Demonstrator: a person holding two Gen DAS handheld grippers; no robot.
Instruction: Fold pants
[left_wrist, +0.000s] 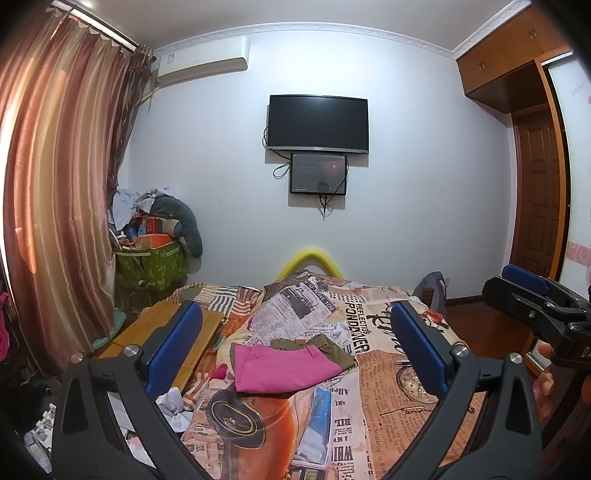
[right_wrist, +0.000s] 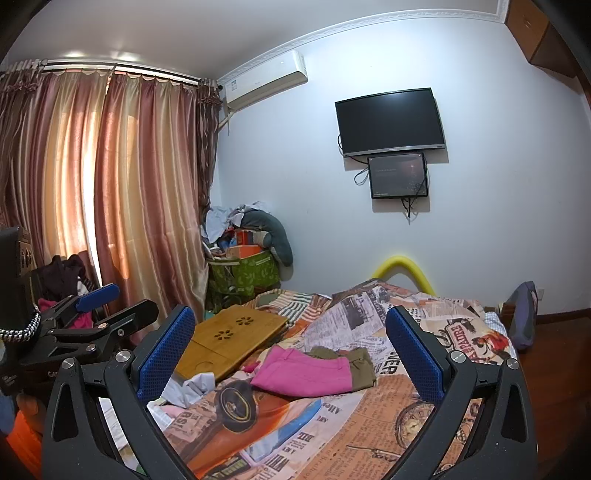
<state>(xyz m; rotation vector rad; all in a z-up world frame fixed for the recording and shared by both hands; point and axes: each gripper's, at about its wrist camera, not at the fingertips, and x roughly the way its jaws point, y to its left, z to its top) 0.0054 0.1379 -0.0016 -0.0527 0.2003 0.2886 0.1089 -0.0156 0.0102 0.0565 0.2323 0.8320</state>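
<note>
Left gripper (left_wrist: 295, 347): jaws spread wide, nothing between the 2 blue pads (left_wrist: 173, 343), raised clear above the bed (left_wrist: 388, 424); right gripper (right_wrist: 291, 350): jaws likewise spread wide and empty, also above the bed; each gripper shows at the edge of the other's view, the right one at the right edge of the left wrist view and the left one at the left edge of the right wrist view. Pink pants (left_wrist: 282, 367) lie folded flat on the newspaper-print bedspread, near mid-bed, ahead of both grippers and touched by neither; olive pants (left_wrist: 325, 347) lie crumpled just behind them, partly under their far edge. A wooden lap tray (right_wrist: 229, 339) rests on the bed's left side, near the pink pants; crumpled white cloth (right_wrist: 188, 387) lies at the bed's near left edge. On the far wall: 1 dark TV (left_wrist: 317, 123) with 1 smaller screen (left_wrist: 318, 173) directly below; air conditioner (left_wrist: 203, 61) high up beside the curtains (left_wrist: 55, 184); green storage bin (left_wrist: 151, 264), piled with items, in the corner.
</note>
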